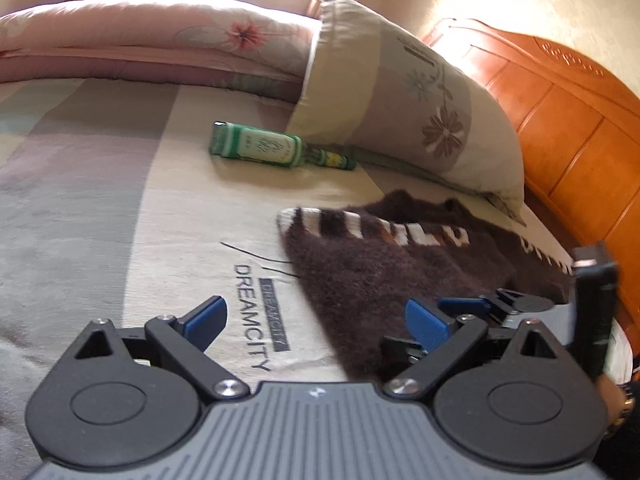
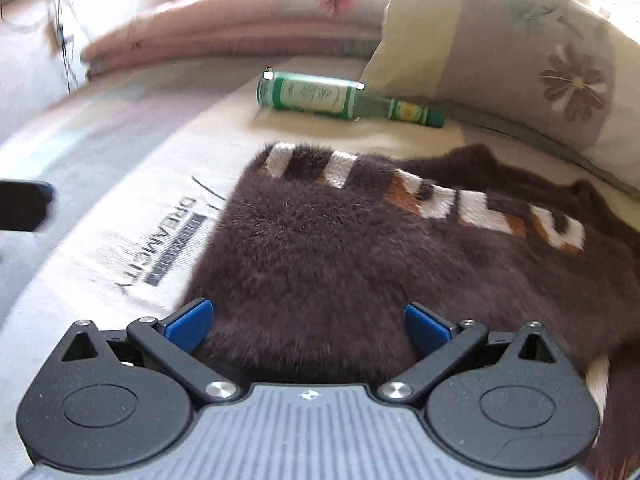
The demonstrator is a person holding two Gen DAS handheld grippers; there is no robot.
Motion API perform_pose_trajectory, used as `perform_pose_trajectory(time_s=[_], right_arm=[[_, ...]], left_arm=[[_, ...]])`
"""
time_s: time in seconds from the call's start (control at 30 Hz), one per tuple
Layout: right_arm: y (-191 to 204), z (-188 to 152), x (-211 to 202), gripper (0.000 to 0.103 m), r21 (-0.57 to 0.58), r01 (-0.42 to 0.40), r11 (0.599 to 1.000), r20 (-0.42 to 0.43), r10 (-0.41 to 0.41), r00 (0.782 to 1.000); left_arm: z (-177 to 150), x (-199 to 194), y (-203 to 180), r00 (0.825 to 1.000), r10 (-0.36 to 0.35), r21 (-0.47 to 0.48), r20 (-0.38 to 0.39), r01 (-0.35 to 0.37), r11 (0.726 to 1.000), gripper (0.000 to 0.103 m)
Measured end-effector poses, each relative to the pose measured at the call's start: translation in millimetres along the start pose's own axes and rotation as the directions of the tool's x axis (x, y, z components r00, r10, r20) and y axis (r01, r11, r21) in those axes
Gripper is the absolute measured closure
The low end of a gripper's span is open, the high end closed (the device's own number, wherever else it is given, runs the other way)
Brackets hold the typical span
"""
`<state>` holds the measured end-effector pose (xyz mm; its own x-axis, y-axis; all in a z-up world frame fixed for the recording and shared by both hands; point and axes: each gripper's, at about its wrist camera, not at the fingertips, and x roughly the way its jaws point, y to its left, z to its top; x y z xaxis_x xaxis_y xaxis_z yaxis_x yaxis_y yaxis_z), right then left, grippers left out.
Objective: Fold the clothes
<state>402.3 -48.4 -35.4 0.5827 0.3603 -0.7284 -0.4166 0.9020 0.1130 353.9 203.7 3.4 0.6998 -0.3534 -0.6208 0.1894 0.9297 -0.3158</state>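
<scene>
A fuzzy dark brown sweater (image 1: 384,276) with white and orange lettering lies on the bed, and it fills the middle of the right wrist view (image 2: 360,256). My left gripper (image 1: 316,322) is open, its left fingertip over the bedsheet and its right fingertip over the sweater's near-left edge. My right gripper (image 2: 308,326) is open too, low over the sweater's near edge with brown fabric between its blue pads. The right gripper (image 1: 496,308) also shows at the right of the left wrist view, over the sweater.
A green glass bottle (image 1: 276,148) (image 2: 344,98) lies on its side beyond the sweater. A flowered pillow (image 1: 420,104) leans against the orange wooden headboard (image 1: 560,100). A folded pink quilt (image 1: 152,40) lies at the back. The striped bedsheet (image 1: 100,200) reads DREAMCITY.
</scene>
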Motion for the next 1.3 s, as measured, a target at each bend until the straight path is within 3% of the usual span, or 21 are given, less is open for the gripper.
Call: perform_pose_trajectory(time_s=[0.1, 0.33, 0.47, 0.57, 0.63, 0.87, 1.03, 1.2, 1.3], right_arm=[[-6, -12, -29, 0.0, 0.001, -0.025, 1.0, 0.005, 0.025, 1.0], [-32, -79, -93, 0.0, -0.008, 0.146, 0.989, -0.022, -0.146, 0.989], [-52, -122, -121, 0.0, 0.093, 0.174, 0.98, -0.063, -0.169, 0.984], [-59, -150, -134, 0.0, 0.155, 0.167, 0.974, -0.062, -0.159, 0.985], [-58, -162, -139, 0.0, 0.158, 0.165, 0.973, -0.037, -0.161, 0.986], [-52, -174, -143, 0.0, 0.142, 0.189, 0.971, -0.001, -0.191, 0.982], [-58, -149, -148, 0.0, 0.138, 0.143, 0.98, -0.015, -0.142, 0.99], [-76, -77, -134, 0.0, 0.014, -0.019, 1.0, 0.084, 0.018, 0.996], [-94, -29, -101, 0.0, 0.028, -0.113, 0.993, 0.118, 0.109, 0.987]], left_arm=[[-2, 6, -16, 0.999, -0.028, 0.041, -0.017, 0.029, 0.999, 0.007], [-14, 27, -67, 0.984, -0.153, 0.133, -0.089, 0.164, 0.977, 0.007], [-35, 52, -98, 0.951, -0.251, 0.168, -0.183, 0.282, 0.945, 0.006], [-51, 71, -121, 0.913, -0.317, 0.183, -0.256, 0.367, 0.912, 0.006], [-61, 84, -121, 0.891, -0.334, 0.156, -0.307, 0.393, 0.906, 0.006], [-53, 74, -105, 0.934, -0.247, 0.142, -0.257, 0.289, 0.947, 0.006], [-41, 54, -103, 0.932, -0.286, 0.168, -0.221, 0.325, 0.931, 0.006], [-25, 35, -90, 0.953, -0.259, 0.183, -0.156, 0.285, 0.941, 0.005], [-17, 29, -75, 0.965, -0.23, 0.156, -0.122, 0.248, 0.956, 0.005]])
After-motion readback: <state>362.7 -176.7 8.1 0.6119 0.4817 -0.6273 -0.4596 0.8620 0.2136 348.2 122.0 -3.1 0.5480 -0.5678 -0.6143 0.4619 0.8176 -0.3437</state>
